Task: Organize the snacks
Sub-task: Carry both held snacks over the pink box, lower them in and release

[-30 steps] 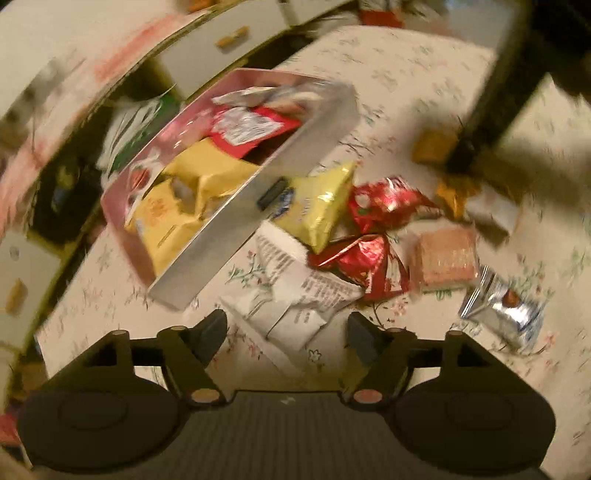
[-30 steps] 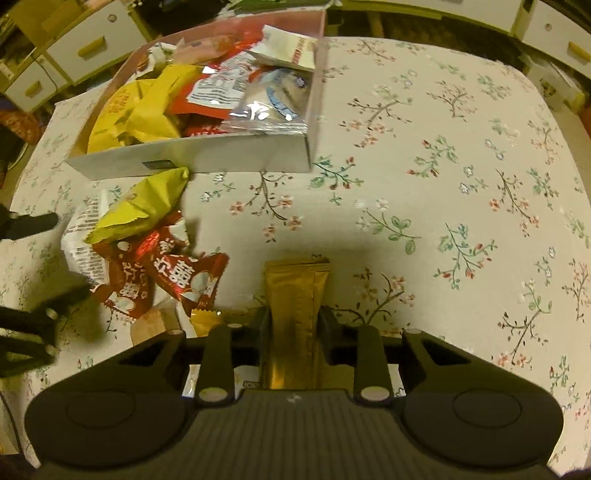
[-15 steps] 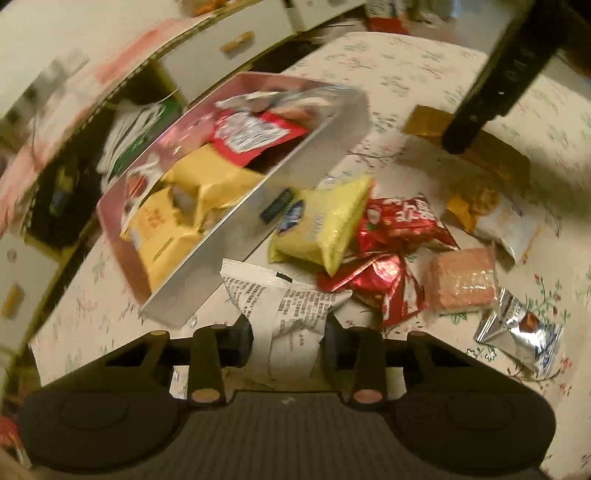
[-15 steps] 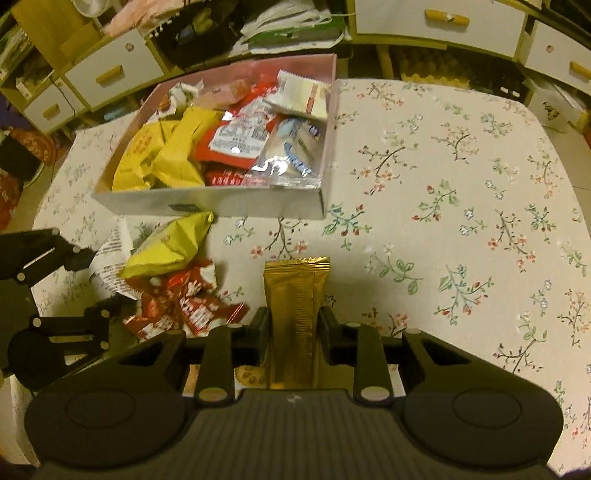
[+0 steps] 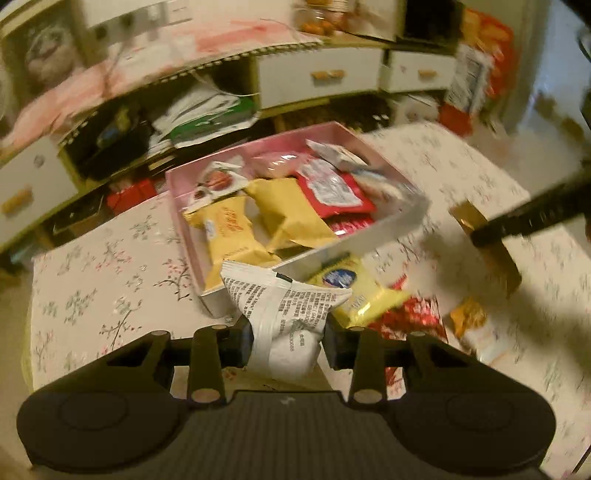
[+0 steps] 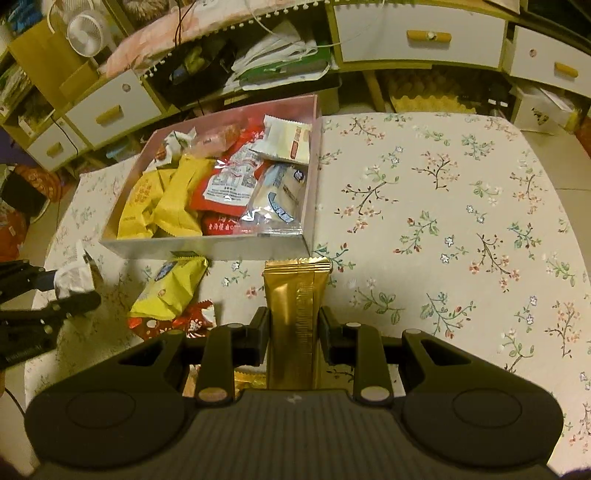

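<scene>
A white printed snack packet (image 5: 286, 314) was gripped between the pads of the left gripper (image 5: 288, 341), whose jaws had just been closing onto it, and it was held clear of the floral tablecloth (image 6: 443, 206) just in front of the pink box (image 6: 221, 251). A gold bar wrapper (image 6: 295, 306) was clamped upright in the right gripper (image 6: 293, 332), its top edge seen just below the near right corner of the box. The box was found already loaded with yellow packets (image 6: 162, 203), a red packet (image 6: 229, 184), a clear-wrapped pastry (image 6: 277, 195) and a white packet (image 6: 288, 138). A yellow packet with a blue emblem (image 6: 171, 288) was left lying on the cloth just before the box's front wall, partly over red foil packets (image 6: 192, 321). Behind the table, white drawers with wooden handles (image 6: 424, 35) were seen.
</scene>
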A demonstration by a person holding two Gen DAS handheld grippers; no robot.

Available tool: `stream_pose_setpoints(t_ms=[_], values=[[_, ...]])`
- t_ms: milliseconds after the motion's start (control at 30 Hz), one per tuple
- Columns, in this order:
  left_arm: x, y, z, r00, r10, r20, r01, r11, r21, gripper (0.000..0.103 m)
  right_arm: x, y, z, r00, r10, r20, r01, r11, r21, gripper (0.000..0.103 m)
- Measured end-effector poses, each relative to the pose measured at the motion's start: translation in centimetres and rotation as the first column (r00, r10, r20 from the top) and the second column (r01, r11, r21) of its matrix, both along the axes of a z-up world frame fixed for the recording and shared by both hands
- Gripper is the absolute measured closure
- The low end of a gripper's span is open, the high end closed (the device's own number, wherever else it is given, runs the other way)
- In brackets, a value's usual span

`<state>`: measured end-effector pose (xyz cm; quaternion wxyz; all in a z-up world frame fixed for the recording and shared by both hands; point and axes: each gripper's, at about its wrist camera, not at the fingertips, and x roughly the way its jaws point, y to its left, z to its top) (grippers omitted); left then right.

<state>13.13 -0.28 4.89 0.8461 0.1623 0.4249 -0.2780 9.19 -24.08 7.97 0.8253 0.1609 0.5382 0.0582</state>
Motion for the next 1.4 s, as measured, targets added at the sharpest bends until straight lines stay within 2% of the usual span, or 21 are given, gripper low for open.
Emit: stream_pose_setpoints(t_ms=[233,600,733,967,1067,1233,1400], values=[[0.9,0.5,0.0,0.997,0.069,-0.029,-0.07,0.997,-0.026,0.061,0.3,-0.6,0.4,1.0,-0.022,0.023,0.022,1.0,0.009,0.078],[3.5,1.5,1.4,0.981,0.174,-0.091,-0.186,0.971,-0.147,0.061,2.0,-1.5,1.2,0.996,-0.062,0.069,0.058,0.997,0.049,0.078],[4.7,0.6,1.7,0.976,0.188,-0.109,-0.206,0.961,-0.184,0.061,3.5,-1.1,1.3,0.994,-0.065,0.088,0.059,0.996,0.062,0.078],[7.4,-2.3,1.9,0.975,0.203,-0.094,-0.22,0.949,-0.226,0.061,7.4,-0.3,1.5,0.987,-0.107,0.121,0.086,0.983,0.165,0.078],[8.5,-3.3,1.1,0.972,0.212,-0.101,-0.23,0.946,-0.23,0.061,8.8,0.4,1.3,0.984,-0.112,0.14,0.084,0.979,0.188,0.078],[9.3,-4.5,-0.7,0.974,0.21,-0.083,-0.222,0.956,-0.19,0.061,10.2,1.7,0.3,0.984,-0.097,0.151,0.065,0.977,0.205,0.078],[9.5,-4.9,-0.8,0.978,0.198,-0.069,-0.207,0.965,-0.163,0.059,11.0,2.5,-1.0,0.987,-0.084,0.14,0.057,0.98,0.189,0.078]])
